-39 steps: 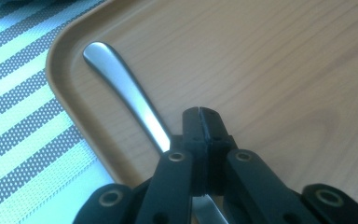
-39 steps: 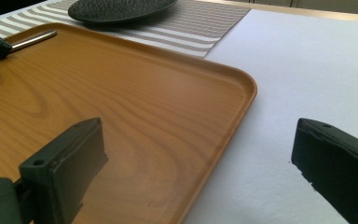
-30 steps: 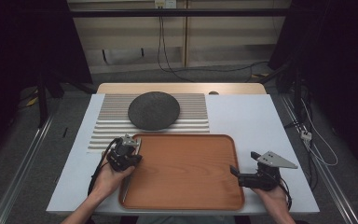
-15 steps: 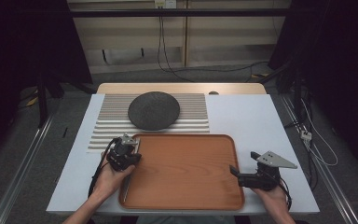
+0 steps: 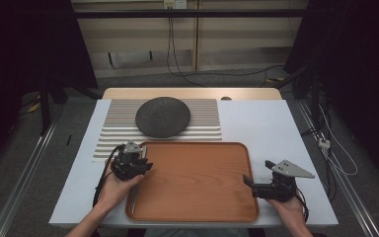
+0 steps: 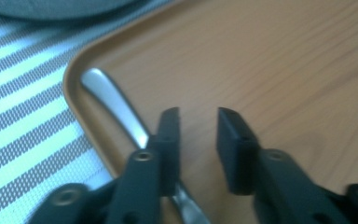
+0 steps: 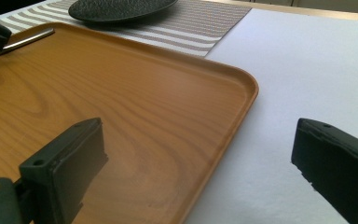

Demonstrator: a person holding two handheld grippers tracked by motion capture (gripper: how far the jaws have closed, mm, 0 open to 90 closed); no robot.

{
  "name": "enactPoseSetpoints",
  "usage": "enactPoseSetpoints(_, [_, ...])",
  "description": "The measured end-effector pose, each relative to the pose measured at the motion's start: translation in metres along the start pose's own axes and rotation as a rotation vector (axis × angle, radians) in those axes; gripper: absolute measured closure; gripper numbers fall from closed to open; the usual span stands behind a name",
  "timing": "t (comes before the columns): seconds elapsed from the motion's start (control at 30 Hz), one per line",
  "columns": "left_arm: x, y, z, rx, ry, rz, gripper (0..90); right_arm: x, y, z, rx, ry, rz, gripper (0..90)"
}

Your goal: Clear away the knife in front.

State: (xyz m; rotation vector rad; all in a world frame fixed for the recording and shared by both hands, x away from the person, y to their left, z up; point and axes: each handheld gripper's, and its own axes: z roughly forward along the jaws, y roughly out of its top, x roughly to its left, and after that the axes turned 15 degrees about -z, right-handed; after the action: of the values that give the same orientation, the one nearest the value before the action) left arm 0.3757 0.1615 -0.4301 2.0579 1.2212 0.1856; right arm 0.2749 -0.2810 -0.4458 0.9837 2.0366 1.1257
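A metal utensil handle (image 6: 116,105), probably a knife or spoon, lies inside the wooden tray (image 5: 197,207) along its left wall, and the left gripper (image 6: 198,128) hovers right over it with its jaws a little apart, holding nothing; the handle runs under the left-hand jaw rather than through the gap. In the high view the utensil (image 5: 136,190) shows as a thin strip hugging the tray's left rim beneath the left gripper (image 5: 133,165). The right gripper (image 7: 196,158) sits at the tray's right edge with its jaws spread wide, straddling the rim without touching it. The likely trouble is the pick itself: the handle is thin, smooth and lies flat against the tray floor close to the raised wall, so a jaw may strike the rim or ride over the metal and close on air. A pinch taken off-centre could let it swing or slip out once lifted, and pressing down might skid the tray across the white table (image 5: 266,128) toward the striped mat (image 5: 113,136) and the dark plate (image 5: 163,116).
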Motion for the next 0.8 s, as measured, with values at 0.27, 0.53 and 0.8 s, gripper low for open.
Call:
enactPoseSetpoints(0.27, [-0.007,0.003,-0.003,-0.075,-0.015,0.001,24.0,-0.001,0.0,-0.001,-0.004,-0.001,0.002,2.6])
enactPoseSetpoints(0.53, [-0.021,0.007,-0.016,-0.121,-0.102,-0.006,5.9,-0.001,0.0,-0.002,-0.006,-0.004,0.008,2.6])
enactPoseSetpoints(0.8, [-0.02,0.002,-0.037,-0.188,-0.088,-0.021,6.5,-0.002,-0.001,-0.003,-0.01,-0.006,0.01,2.6])
